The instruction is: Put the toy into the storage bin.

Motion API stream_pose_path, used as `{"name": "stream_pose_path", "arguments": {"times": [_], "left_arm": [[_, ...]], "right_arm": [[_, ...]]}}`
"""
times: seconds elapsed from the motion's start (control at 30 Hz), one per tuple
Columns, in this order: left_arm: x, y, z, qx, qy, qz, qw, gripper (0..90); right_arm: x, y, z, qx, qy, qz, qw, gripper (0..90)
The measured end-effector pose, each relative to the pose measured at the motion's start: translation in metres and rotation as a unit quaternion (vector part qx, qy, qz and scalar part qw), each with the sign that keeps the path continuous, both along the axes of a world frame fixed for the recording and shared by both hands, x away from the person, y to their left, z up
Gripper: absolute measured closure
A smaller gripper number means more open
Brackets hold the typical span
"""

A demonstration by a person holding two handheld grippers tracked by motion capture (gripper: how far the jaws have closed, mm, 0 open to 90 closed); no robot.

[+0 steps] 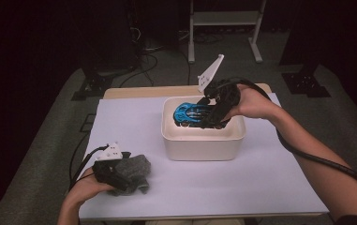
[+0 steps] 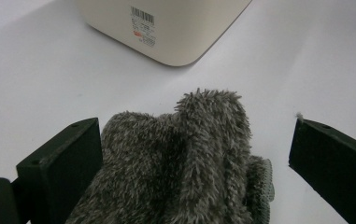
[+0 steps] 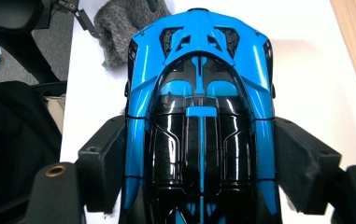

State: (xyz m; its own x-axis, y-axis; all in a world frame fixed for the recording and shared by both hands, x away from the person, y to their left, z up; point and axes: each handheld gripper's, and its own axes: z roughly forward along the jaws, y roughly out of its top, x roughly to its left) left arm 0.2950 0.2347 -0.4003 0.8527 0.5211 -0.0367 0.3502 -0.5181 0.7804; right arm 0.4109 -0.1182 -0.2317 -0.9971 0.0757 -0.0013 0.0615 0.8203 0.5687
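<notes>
A blue and black toy car (image 1: 188, 112) (image 3: 199, 116) hangs over the open top of a cream box (image 1: 204, 138), held level. My right gripper (image 1: 213, 115) (image 3: 199, 172) is shut on the car's sides, one jaw pressing each flank. At the near left of the table lies a grey fuzzy cloth (image 1: 136, 168) (image 2: 185, 158). My left gripper (image 1: 129, 176) (image 2: 194, 154) stands open around it: its left jaw touches the fabric and its right jaw is well apart. The right gripper view has the cloth (image 3: 124, 28) beyond the car's nose.
A white sheet (image 1: 241, 187) covers the table, with a wooden edge (image 3: 353, 46) at the far side. The box's barcode label (image 2: 143, 25) faces my left gripper. A white rack (image 1: 223, 28) and cables stand on the floor behind the table.
</notes>
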Motion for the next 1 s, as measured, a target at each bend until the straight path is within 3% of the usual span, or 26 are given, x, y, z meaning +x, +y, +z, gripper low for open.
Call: {"name": "stream_pose_path", "arguments": {"times": [0.47, 1.0], "left_arm": [[0.000, 0.000, 0.000, 0.005, -0.002, -0.002, 1.0000, 2.4], [-0.001, 0.001, 0.001, 0.007, -0.003, -0.002, 1.0000, 2.4]], "right_arm": [[0.015, 0.000, -0.019, -0.010, 0.013, -0.013, 0.9998, 25.1], [0.034, 0.005, -0.053, -0.033, 0.033, -0.017, 0.9988, 25.1]]}}
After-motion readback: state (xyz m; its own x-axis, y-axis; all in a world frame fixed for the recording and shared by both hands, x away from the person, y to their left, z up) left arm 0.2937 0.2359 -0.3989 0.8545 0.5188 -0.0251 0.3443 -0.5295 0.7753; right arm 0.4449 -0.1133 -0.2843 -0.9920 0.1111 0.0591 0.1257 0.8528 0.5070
